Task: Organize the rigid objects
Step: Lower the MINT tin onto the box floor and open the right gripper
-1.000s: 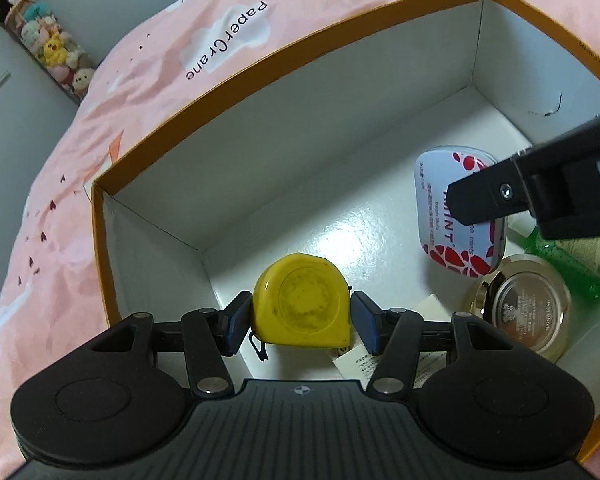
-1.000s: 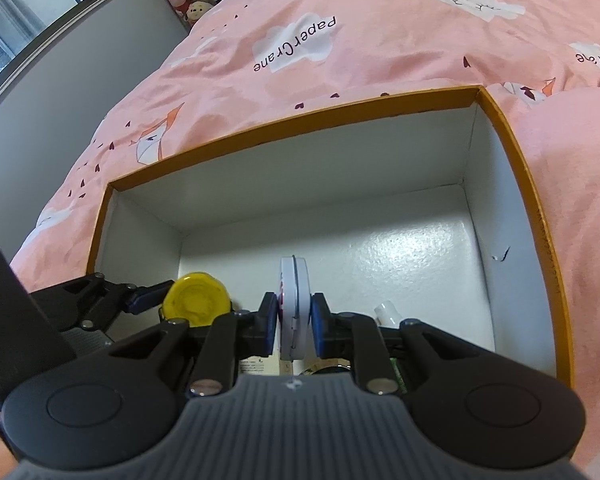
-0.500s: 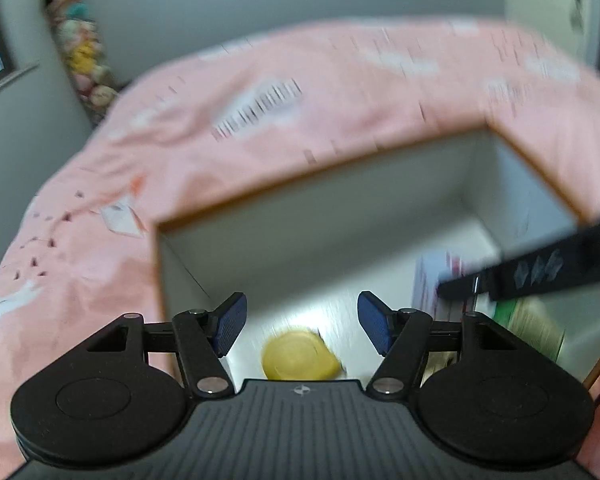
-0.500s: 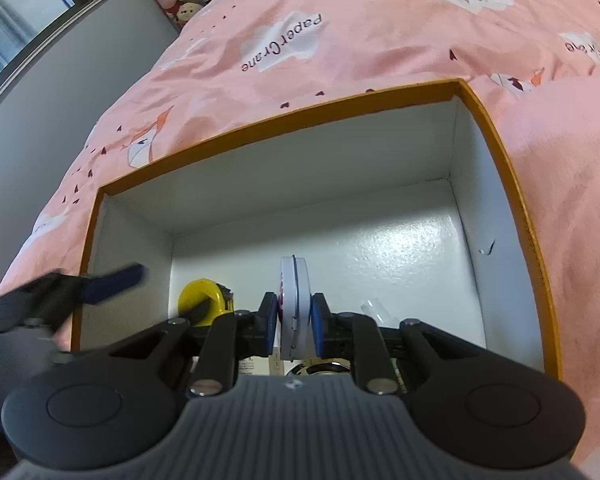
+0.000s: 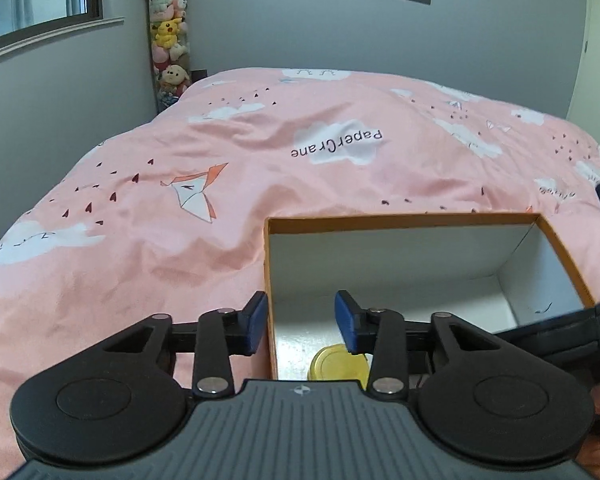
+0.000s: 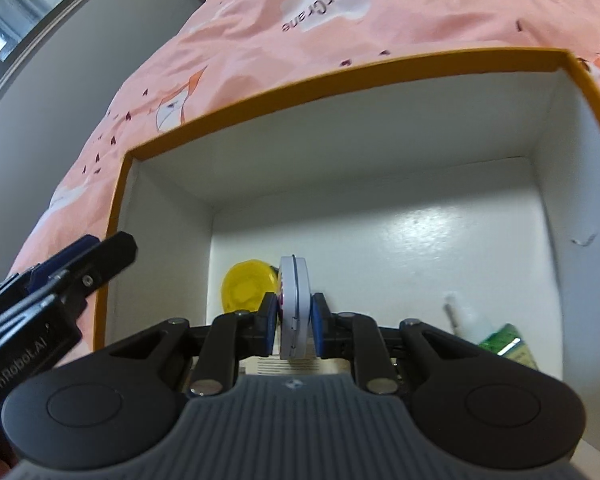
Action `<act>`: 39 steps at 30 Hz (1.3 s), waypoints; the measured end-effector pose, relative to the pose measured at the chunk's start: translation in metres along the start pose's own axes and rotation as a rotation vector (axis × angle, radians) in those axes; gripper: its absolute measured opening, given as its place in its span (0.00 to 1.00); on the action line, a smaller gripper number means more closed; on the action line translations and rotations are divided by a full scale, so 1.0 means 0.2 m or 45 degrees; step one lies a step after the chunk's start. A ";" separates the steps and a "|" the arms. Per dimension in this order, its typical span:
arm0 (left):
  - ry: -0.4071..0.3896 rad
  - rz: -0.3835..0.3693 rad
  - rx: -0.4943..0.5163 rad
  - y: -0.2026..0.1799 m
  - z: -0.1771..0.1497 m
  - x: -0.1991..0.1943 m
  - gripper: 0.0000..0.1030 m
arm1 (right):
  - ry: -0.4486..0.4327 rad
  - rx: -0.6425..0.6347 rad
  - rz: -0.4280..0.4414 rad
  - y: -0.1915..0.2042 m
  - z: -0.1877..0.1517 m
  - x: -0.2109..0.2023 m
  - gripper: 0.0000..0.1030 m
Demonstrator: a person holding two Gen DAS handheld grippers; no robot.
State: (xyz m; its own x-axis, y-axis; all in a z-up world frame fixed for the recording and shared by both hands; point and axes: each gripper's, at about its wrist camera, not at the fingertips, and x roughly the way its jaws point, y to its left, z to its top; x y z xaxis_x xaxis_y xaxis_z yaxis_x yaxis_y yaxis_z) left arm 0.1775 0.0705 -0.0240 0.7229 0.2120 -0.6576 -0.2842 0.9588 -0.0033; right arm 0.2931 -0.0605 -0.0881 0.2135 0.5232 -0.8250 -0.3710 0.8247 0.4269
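Observation:
An orange-rimmed white box (image 5: 400,220) lies on a pink bed. Low in its near left corner rests a yellow tape measure (image 5: 338,364), which also shows in the right wrist view (image 6: 246,284). My left gripper (image 5: 301,320) hovers above the box's left wall; its jaws are closing with nothing between them. My right gripper (image 6: 295,316) is shut on a white mint tin (image 6: 295,300), held on edge inside the box, right beside the tape measure. The left gripper (image 6: 80,268) shows at the left of that view, outside the box wall.
A green-labelled bottle (image 6: 504,344) lies at the box's near right, and a printed paper (image 6: 292,366) lies under the tin. The pink bedspread (image 5: 180,240) surrounds the box. A tube of plush toys (image 5: 168,40) stands against the far grey wall.
My left gripper let go of the yellow tape measure and rose back out of the box, its jaws widening and then narrowing. The right gripper moved lower into the box with the tin.

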 end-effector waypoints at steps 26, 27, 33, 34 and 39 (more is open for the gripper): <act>0.014 -0.006 -0.035 0.01 -0.03 -0.01 0.41 | 0.033 -0.117 -0.121 0.05 -0.02 0.06 0.27; 0.013 -0.006 -0.034 0.01 -0.03 -0.02 0.41 | 0.036 -0.118 -0.119 0.05 -0.02 0.05 0.27; -0.007 0.001 -0.026 0.01 -0.03 -0.04 0.41 | 0.006 -0.147 -0.144 0.04 -0.03 0.00 0.27; -0.012 0.004 -0.021 0.01 -0.03 -0.04 0.41 | -0.005 -0.158 -0.147 0.05 -0.04 -0.02 0.27; -0.052 0.004 0.012 -0.02 -0.02 -0.10 0.41 | -0.067 -0.242 -0.141 0.10 -0.09 -0.15 0.34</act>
State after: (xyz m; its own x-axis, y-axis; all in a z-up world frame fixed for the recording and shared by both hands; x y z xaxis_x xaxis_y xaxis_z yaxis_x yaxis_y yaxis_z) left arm 0.1612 0.0621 -0.0138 0.7469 0.2225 -0.6266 -0.2808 0.9597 0.0061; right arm 0.2632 -0.0635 -0.0616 0.3073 0.4459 -0.8407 -0.5053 0.8251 0.2529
